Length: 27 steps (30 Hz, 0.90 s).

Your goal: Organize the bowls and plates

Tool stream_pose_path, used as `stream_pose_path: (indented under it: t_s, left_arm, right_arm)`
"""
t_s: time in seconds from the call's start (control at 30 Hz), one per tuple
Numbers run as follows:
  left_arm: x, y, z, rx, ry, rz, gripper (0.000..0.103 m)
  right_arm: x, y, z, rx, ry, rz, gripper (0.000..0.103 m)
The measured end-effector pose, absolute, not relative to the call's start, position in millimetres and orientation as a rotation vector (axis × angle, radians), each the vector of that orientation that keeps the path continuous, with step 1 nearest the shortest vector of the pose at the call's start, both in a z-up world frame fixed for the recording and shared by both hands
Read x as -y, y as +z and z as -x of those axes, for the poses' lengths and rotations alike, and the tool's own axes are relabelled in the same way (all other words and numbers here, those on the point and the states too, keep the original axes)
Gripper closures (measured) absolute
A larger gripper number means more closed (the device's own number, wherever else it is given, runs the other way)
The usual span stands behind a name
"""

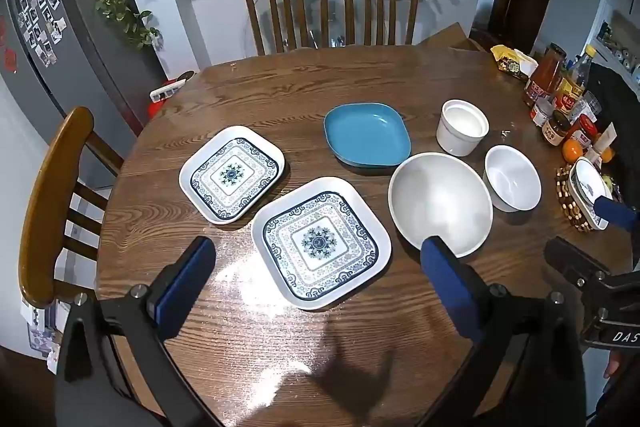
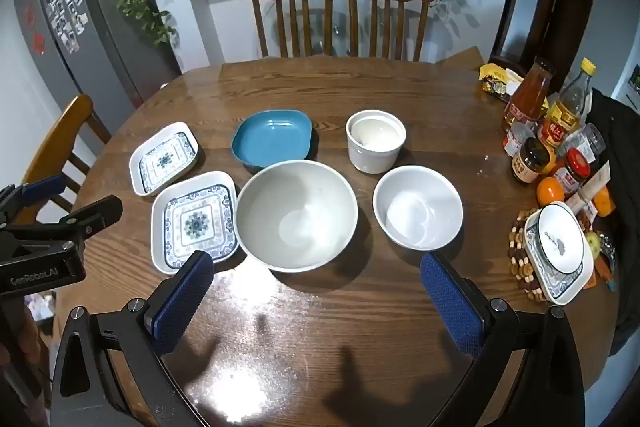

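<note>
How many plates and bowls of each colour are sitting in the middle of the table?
Blue-patterned square plates: 2, the near one and the far one
Plain blue dish: 1
White bowls: 2, the big one and the small one
White straight-sided cup: 1
Total: 6

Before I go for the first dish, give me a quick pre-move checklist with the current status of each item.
1. Left gripper jaws wide and empty: ok.
2. Right gripper jaws wide and empty: ok.
3. Two patterned square plates lie flat and apart, not yet stacked: ok.
4. Large white bowl upright, empty, apart from the small white bowl: ok.
5. Blue square dish clear of the white ceramic cup: ok.
6. Bare wooden table under both grippers: ok.
</note>
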State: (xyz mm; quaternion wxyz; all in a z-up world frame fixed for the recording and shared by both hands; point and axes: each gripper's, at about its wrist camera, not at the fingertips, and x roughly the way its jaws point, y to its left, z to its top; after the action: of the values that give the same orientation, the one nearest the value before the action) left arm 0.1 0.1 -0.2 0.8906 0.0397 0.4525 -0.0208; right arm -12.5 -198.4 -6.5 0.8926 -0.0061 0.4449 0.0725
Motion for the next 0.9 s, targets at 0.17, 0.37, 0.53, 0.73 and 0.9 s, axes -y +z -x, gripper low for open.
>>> stream_pose_path:
  t_s: [0.17, 0.37, 0.53, 0.73, 0.9]
  left_arm:
    - [-0.5, -1.3, -0.8, -0.95, -0.047, -0.076, 0.001]
    - [9.2, -7.8, 1.3, -0.951, -0.048, -0.089, 0.001]
    - [4.4, -6.6, 0.4, -0.955, -0.077, -0.078, 0.001]
    - [4.2, -7.8, 0.5, -0.958, -0.095, -0.074, 0.001]
    - [4.6, -9.6, 0.8, -0.958, -0.097, -0.073, 0.001]
  right_arm:
    - [198.3, -8.5, 13.8, -0.926, 0.148, 0.014, 0.0]
    - [198.5, -4.3, 11.0, -0.931, 0.139, 0.017, 0.0]
    - [198.6, -9.3, 14.4, -0.934, 0.138, 0.015, 0.0]
    - [200.1, -10.2, 15.1, -0.934, 0.141, 0.014, 0.0]
    - [200.1, -10.5, 15.7, -0.934, 0.139, 0.013, 0.0]
